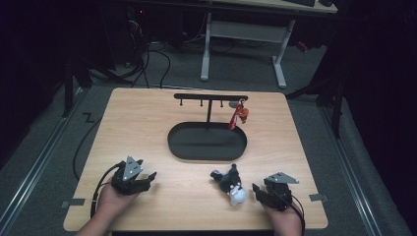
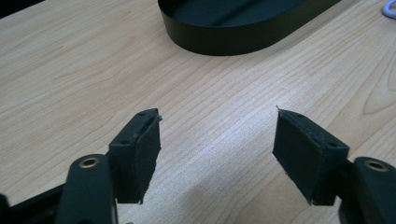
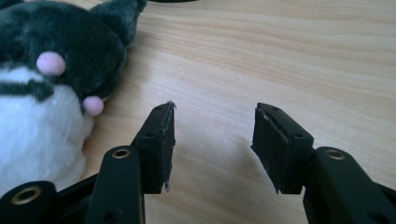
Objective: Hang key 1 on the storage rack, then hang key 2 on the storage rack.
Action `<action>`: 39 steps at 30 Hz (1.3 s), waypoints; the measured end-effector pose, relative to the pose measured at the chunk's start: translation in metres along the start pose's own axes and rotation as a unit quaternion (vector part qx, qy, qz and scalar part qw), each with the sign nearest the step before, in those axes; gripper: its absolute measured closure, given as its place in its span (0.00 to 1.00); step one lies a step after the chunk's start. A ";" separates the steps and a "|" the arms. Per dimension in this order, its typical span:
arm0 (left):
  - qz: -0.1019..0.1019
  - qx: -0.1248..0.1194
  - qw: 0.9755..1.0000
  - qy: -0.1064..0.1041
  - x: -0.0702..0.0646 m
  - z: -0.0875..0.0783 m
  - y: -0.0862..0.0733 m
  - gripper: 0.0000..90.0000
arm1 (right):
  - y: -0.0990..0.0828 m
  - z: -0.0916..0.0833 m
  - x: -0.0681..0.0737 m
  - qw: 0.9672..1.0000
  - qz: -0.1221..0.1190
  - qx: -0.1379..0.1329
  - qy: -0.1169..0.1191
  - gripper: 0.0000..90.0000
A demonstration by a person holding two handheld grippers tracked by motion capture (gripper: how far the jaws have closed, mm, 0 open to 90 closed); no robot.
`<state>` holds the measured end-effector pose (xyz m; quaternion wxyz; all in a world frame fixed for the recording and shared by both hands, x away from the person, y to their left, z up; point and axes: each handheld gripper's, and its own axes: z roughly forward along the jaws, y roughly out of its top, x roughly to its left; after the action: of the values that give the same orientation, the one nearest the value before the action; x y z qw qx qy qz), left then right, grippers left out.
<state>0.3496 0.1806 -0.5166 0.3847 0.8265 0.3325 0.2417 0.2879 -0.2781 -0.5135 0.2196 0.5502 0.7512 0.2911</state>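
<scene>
A dark-and-white plush toy (image 1: 232, 186) lies near the worktop's (image 1: 147, 128) front edge, just beside our right tool (image 1: 260, 192), whose jaws stand apart and empty. Our left tool (image 1: 143, 181), also open and empty, rests well apart. Behind, a black tray (image 1: 206, 142) and hook rack (image 1: 210, 97) hold a red charm (image 1: 239, 116), likely where the toy belongs, in a dim room.

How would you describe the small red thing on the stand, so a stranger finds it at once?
Start at the black oval tray in the middle of the table. A black T-shaped stand rises behind it. The red charm hangs near its right end, the only coloured thing on it.
</scene>
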 end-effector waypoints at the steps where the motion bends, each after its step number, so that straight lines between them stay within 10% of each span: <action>1: -0.001 0.000 1.000 -0.001 0.000 0.001 0.000 0.34 | 0.002 0.000 0.001 1.000 -0.001 0.004 -0.004 0.55; 9: 0.000 0.001 1.000 -0.010 0.000 0.003 -0.001 0.31 | 0.027 -0.003 0.003 0.997 -0.010 0.077 -0.018 0.48; 23: 0.001 -0.007 1.000 -0.016 0.000 -0.001 -0.001 0.31 | 0.051 0.004 0.004 0.981 -0.052 0.185 -0.019 0.41; 39: 0.000 0.011 0.999 -0.036 -0.003 0.007 -0.002 0.30 | 0.065 -0.002 0.004 0.962 -0.045 0.267 -0.005 0.36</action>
<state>0.3514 0.1764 -0.5224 0.3870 0.8389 0.3213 0.2079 0.3312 -0.2600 -0.4681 0.0809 0.5557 0.8248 0.0668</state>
